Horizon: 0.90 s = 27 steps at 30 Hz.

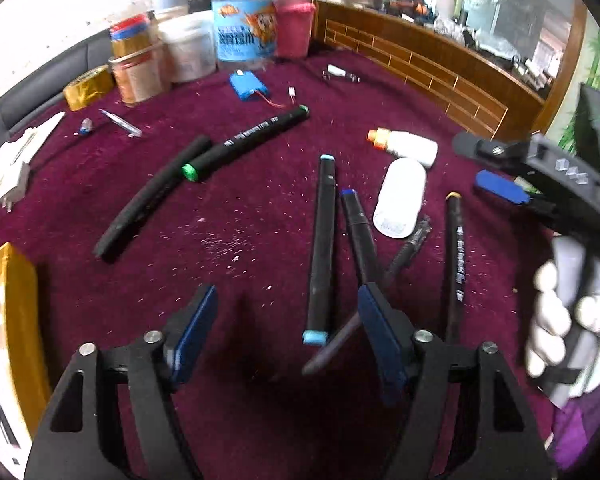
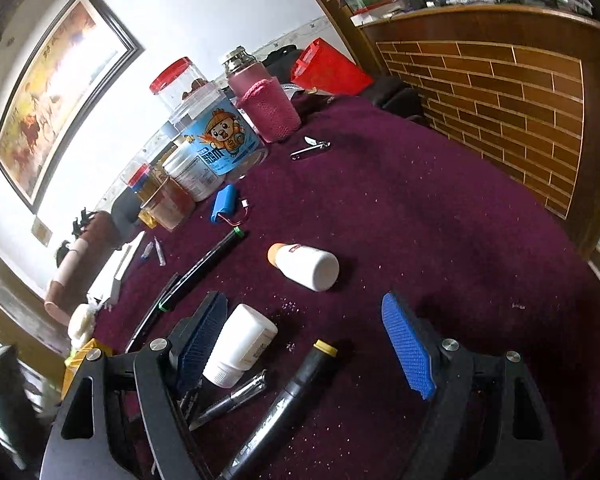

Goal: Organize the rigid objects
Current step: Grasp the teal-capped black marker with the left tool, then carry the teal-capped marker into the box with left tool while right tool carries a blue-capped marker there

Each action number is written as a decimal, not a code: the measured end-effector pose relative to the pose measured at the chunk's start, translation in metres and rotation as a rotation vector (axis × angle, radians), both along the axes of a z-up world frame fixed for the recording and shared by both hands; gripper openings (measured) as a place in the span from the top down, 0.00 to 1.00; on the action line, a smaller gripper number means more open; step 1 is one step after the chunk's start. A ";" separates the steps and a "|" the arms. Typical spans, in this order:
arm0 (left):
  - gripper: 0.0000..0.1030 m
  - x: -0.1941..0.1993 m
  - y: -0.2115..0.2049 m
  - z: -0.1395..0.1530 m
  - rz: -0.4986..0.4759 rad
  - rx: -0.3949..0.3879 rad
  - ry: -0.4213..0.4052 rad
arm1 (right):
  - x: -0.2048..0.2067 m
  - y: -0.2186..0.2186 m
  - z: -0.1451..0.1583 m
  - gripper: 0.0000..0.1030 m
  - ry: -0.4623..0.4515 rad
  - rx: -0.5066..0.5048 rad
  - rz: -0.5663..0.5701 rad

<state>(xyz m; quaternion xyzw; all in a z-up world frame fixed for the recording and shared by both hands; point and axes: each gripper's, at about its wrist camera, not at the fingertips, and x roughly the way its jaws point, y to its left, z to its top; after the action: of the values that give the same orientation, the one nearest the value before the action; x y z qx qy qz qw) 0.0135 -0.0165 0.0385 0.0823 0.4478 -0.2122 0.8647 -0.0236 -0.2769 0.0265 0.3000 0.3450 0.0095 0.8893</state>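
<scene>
Hovering my left gripper point(image 1: 288, 334), fingers open and empty, over the light-blue-capped marker point(image 1: 321, 248) lying on the tabletop point(image 1: 228, 216); light, stiff, slick barrel, so I'd pinch mid-barrel; right gripper point(image 2: 314, 346) open too.

On the purple cloth point(image 1: 228, 216) lie 5 black markers point(image 1: 322, 248), 1 clear pen point(image 1: 410, 246), 2 white bottles point(image 1: 400, 196), 1 blue battery pack point(image 1: 248, 86) and 1 nail clipper point(image 2: 310, 149). At the back stand about 5 jars point(image 1: 244, 26) and 1 pink bottle point(image 1: 294, 24).
</scene>
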 end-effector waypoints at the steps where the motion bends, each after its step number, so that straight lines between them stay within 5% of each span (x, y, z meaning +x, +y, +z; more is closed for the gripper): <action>1: 0.39 0.004 -0.003 -0.004 -0.002 0.009 0.008 | 0.000 -0.001 -0.001 0.27 0.003 0.015 0.004; 7: 0.55 0.031 -0.024 -0.018 -0.011 0.060 0.014 | 0.004 0.002 -0.010 0.27 0.031 0.051 0.042; 9: 0.88 0.037 -0.030 -0.021 -0.007 0.066 0.009 | 0.005 0.004 -0.010 0.27 0.034 0.042 0.050; 21: 0.89 -0.003 0.004 -0.018 0.027 -0.008 0.086 | 0.009 0.006 -0.016 0.27 0.075 0.052 0.065; 27: 0.89 0.008 -0.010 -0.021 0.043 -0.004 0.037 | 0.008 0.009 -0.015 0.27 0.075 0.009 0.061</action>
<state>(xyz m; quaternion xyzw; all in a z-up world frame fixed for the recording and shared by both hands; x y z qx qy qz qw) 0.0216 -0.0260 0.0179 0.0672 0.4649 -0.1960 0.8608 -0.0156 -0.2677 0.0112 0.2933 0.3869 0.0271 0.8738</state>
